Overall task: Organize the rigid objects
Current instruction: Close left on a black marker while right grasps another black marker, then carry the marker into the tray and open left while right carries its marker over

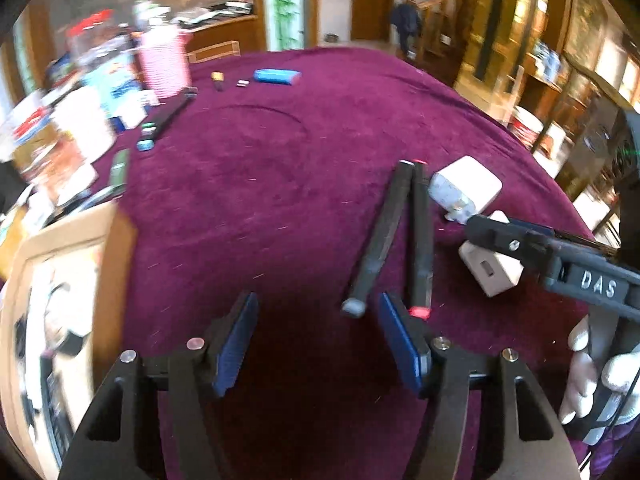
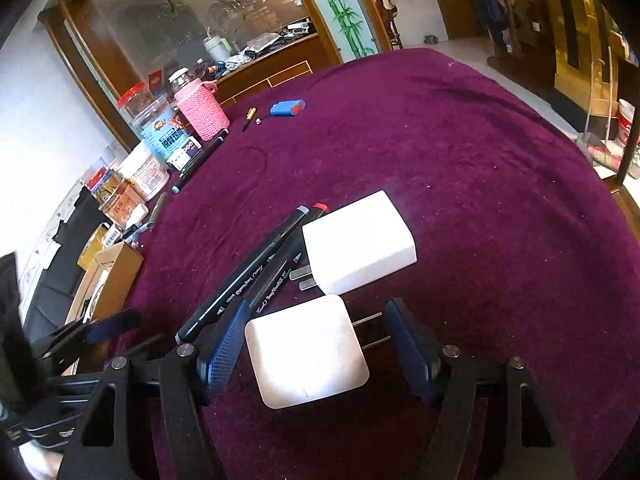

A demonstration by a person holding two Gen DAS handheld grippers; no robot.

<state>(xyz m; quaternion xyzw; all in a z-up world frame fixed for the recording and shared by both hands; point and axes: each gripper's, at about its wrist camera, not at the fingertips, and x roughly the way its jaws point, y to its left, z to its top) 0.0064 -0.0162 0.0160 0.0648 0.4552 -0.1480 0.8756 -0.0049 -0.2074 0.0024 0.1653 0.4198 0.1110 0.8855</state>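
Note:
Two black markers (image 1: pixel 384 236) lie side by side on the purple tablecloth (image 1: pixel 280 184), one grey-capped, one red-capped (image 1: pixel 420 240). Two white plug chargers lie to their right: a larger one (image 1: pixel 464 190) and a smaller one (image 1: pixel 490 272). My left gripper (image 1: pixel 320 344) is open and empty, just short of the markers' near ends. My right gripper (image 2: pixel 316 348) is open with the smaller charger (image 2: pixel 306 350) between its pads, not touching. The larger charger (image 2: pixel 360 244) and the markers (image 2: pixel 248 276) lie just beyond.
A cardboard box (image 1: pixel 60 320) with dark items stands at the left edge. Jars, a pink knitted cup holder (image 2: pixel 202 110) and packets crowd the far left. More pens (image 2: pixel 196 162), a blue case (image 2: pixel 288 107) and small items lie further off.

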